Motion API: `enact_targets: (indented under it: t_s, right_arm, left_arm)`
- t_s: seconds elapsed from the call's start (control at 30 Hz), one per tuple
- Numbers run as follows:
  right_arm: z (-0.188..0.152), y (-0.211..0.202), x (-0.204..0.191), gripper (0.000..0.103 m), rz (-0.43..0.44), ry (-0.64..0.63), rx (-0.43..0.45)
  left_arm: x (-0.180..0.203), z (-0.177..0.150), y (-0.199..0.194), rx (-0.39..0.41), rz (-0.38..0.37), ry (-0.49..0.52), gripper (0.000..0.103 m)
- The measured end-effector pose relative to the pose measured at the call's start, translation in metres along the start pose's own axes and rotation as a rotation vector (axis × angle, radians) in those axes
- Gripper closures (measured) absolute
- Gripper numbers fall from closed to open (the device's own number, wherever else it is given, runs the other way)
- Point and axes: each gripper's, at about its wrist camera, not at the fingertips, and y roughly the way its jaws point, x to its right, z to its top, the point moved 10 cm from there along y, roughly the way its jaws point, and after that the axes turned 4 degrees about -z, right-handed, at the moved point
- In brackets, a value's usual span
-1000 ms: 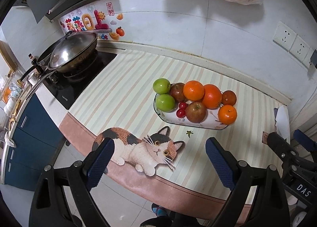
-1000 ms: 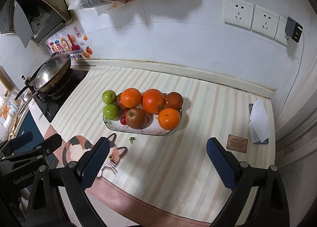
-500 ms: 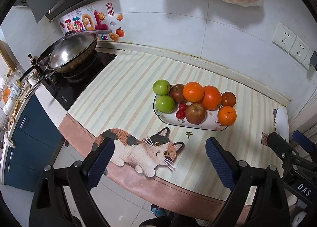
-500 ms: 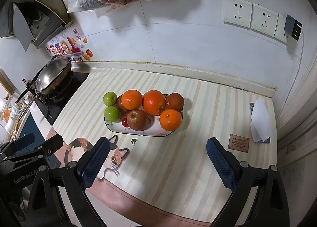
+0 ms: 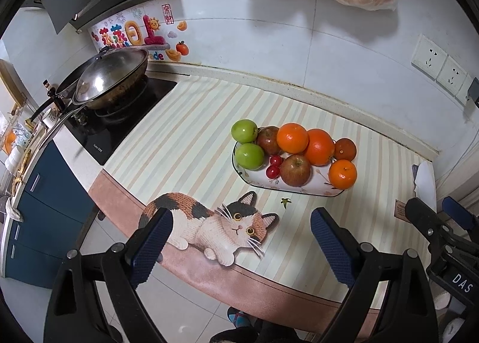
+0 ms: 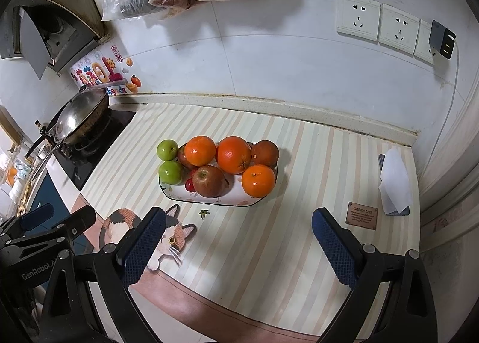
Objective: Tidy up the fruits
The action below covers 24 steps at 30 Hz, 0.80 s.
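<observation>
Both the left tool [image 5: 239, 241] and right tool [image 6: 239, 238] hung wide open and empty near the counter's [image 6: 269, 253] edge, all fruit already heaped on the oval plate [image 6: 179, 194], apparently for containment.

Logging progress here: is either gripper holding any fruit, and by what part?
Nothing is held: left gripper and right gripper are open, short of the fruit plate.
</observation>
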Motion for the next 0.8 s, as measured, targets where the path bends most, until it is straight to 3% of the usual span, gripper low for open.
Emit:
enact_targets:
  t_s: [0.8]
  right_arm:
    - [-0.0040, -0.0072, 0.0006, 0.003, 0.004, 0.010, 0.003]
  left_arm:
    - [0.0015, -0.0069, -0.0072, 0.006, -0.004, -0.005, 0.009]
